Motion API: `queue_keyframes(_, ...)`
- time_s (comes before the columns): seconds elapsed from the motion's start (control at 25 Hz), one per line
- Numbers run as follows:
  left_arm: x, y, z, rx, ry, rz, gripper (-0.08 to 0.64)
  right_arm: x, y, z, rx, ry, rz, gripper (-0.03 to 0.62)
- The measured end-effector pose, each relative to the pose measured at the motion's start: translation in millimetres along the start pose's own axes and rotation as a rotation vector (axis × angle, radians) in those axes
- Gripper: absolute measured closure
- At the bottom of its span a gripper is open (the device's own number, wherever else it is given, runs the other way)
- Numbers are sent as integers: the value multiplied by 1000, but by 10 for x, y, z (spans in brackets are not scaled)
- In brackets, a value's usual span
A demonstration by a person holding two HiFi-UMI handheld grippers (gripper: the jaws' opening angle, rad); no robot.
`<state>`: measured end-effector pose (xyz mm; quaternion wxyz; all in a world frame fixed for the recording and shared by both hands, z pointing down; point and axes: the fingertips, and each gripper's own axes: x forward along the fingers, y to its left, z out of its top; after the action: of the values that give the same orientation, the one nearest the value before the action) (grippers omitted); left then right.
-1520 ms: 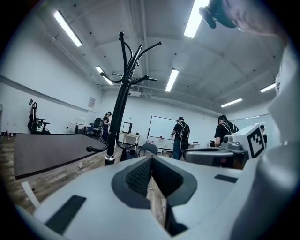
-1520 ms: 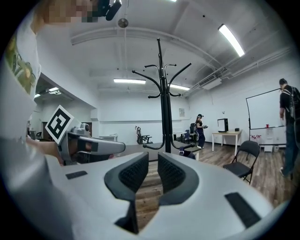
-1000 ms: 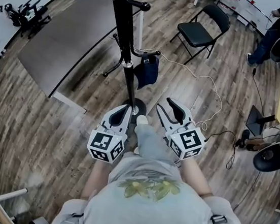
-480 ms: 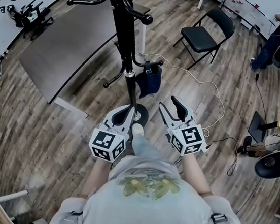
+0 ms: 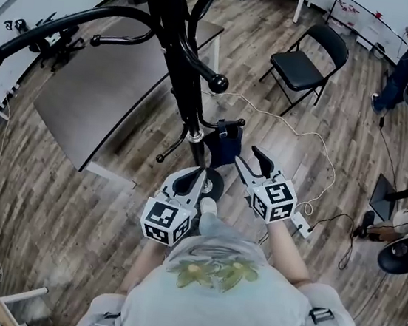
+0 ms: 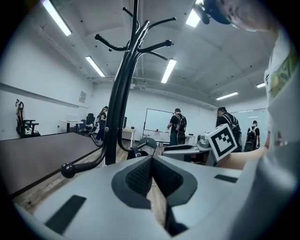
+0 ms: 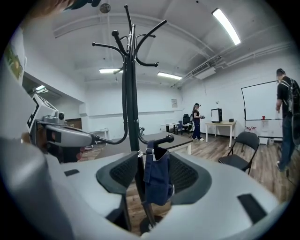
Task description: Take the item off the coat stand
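Bright, even light falls from ceiling tube lamps, which glare white in both gripper views. The coat stand shows as a dark silhouette. Shadows on the wooden floor are soft. Fisheye bending is strong, with black corners; the near foreground is blurred.

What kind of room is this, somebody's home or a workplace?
Most likely a workplace, an open office or lab room. There is a whiteboard on the wall, a black folding chair on wood-look flooring, and a long grey table.
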<state>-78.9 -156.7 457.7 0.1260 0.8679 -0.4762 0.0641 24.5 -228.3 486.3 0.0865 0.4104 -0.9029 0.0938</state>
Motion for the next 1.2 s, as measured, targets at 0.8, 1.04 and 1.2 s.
queue_keyframes(0.8, 207, 132, -127, -10, 45, -2, 545, 716, -209, -358, -46, 104, 80, 387)
queue_keyframes(1.04, 170, 155, -195, -20, 56, 4, 545, 795, -237, -451, -40, 134, 74, 387)
queue_keyframes(1.2, 134, 207, -207, -23, 59, 11, 545, 824, -228, -482, -42, 144, 65, 397)
